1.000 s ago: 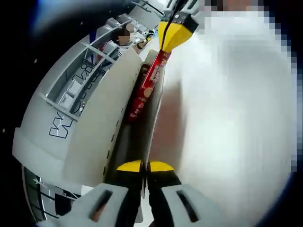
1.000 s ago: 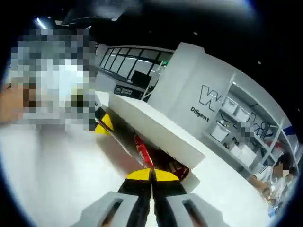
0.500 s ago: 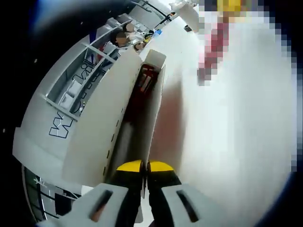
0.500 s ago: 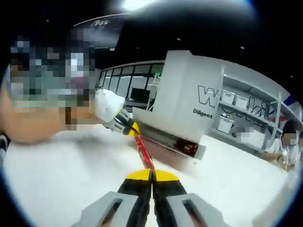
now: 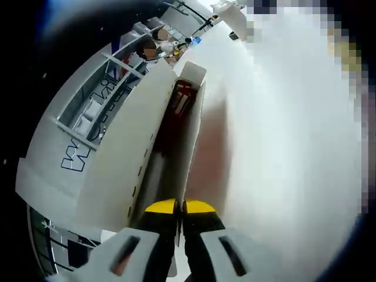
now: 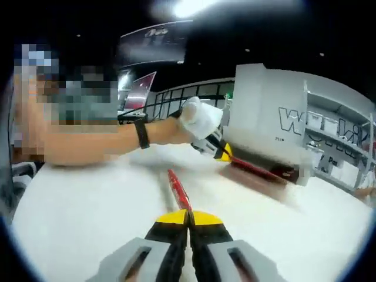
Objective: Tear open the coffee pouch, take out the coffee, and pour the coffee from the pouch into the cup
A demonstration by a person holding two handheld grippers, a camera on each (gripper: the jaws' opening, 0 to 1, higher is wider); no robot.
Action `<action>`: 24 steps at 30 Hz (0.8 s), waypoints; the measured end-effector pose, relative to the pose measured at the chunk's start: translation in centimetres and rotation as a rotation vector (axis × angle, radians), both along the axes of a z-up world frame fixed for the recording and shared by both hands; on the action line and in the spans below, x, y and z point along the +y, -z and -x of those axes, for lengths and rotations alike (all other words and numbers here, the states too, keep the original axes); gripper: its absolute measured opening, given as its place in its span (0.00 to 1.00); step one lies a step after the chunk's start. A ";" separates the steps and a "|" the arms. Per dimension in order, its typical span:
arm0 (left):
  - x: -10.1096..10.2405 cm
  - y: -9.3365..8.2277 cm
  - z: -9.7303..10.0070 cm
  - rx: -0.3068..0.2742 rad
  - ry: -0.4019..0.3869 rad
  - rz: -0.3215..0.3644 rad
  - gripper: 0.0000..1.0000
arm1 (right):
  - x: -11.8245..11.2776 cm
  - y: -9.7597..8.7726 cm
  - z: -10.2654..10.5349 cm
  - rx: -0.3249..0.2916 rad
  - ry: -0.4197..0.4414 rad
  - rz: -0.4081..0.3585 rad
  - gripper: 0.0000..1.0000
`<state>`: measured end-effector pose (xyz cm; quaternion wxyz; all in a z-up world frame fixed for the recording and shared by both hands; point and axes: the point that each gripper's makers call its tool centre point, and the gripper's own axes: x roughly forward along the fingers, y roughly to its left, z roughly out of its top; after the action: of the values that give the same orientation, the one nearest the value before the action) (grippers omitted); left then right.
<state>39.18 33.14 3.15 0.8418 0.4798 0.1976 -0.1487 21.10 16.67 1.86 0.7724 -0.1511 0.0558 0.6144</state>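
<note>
Right gripper view: the right gripper (image 6: 188,215), jaws clamped on the red coffee pouch (image 6: 178,189), has carried it clear of the white box (image 6: 265,171), now at 2 o'clock. The left gripper (image 5: 178,206) is closed at the box (image 5: 170,132) edge; its gloved hand (image 6: 200,120) reaches in from 10 o'clock.

Bright overhead lamp (image 6: 191,7) glare, washed-out white tabletop (image 5: 282,153), strong fisheye bending, soft blurred edges.

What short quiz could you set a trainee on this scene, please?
1. True or false: the right gripper has its jaws shut on a red pouch.
2. What does the left gripper grip? A: a cup. B: the edge of the white box. C: nothing.
3. Fill in: in the right gripper view, the hand on the left gripper wears a white ____.
Key: 1 true; 2 B; 3 glove.
</note>
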 end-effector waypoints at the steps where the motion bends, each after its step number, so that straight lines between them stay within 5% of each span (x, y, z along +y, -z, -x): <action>1: 0.0 0.0 0.0 0.000 0.000 0.002 0.06 | 0.1 0.3 0.6 0.020 -0.025 0.007 0.04; 4: 0.0 -0.1 0.0 -0.001 -0.002 0.005 0.06 | 0.1 -0.1 1.2 0.072 -0.052 -0.020 0.18; 7: 0.0 -0.1 0.0 -0.001 -0.001 0.007 0.06 | -0.4 -1.0 1.4 0.114 -0.078 -0.046 0.20; 14: -0.2 -0.3 0.1 -0.002 0.000 0.002 0.06 | -2.7 -3.3 -4.6 0.209 0.031 -0.256 0.13; 19: -0.2 -0.4 0.1 -0.002 0.000 0.009 0.06 | -4.7 -2.1 -8.4 0.165 0.128 -0.261 0.10; 22: -0.2 -0.3 0.1 0.001 0.000 0.009 0.06 | -5.0 -3.7 -8.4 0.096 0.129 -0.320 0.09; 24: -0.2 -0.2 0.1 0.003 -0.001 0.007 0.05 | -5.2 -3.1 -8.4 0.066 0.144 -0.302 0.10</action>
<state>39.04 32.92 3.40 0.8433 0.4764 0.1986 -0.1496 29.50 11.46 4.97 0.8261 -0.0087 -0.0014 0.5635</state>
